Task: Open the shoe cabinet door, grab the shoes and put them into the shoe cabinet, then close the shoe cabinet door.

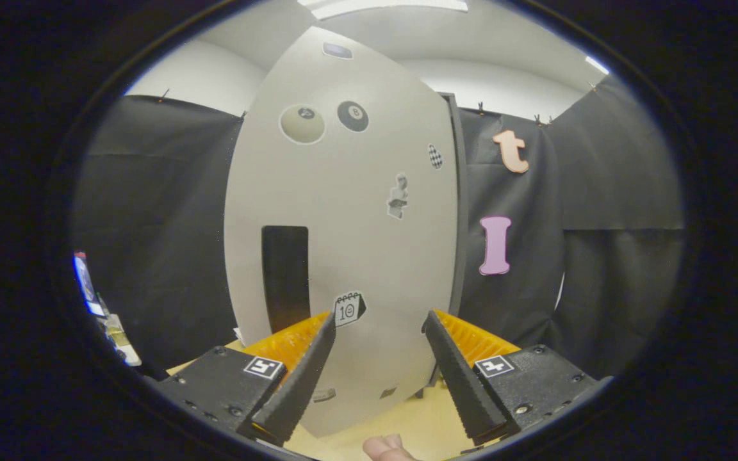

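Observation:
A tall light-grey shoe cabinet door (356, 211) with several stickers stands just ahead of my fingers. It has a dark upright handle slot (286, 275) near its left edge, above my left finger (308, 365). My gripper (378, 320) is open, nothing between its fingers, with the door panel seen through the gap. The door's dark right edge (460, 211) runs upright beside the black cloth. No shoes are in sight.
A pale wooden floor (401, 416) lies under the cabinet. Black cloth walls (164, 224) stand to both sides and behind. Some small objects (109, 320) sit low at the far left. A fingertip (385, 445) of a person's hand shows below the fingers.

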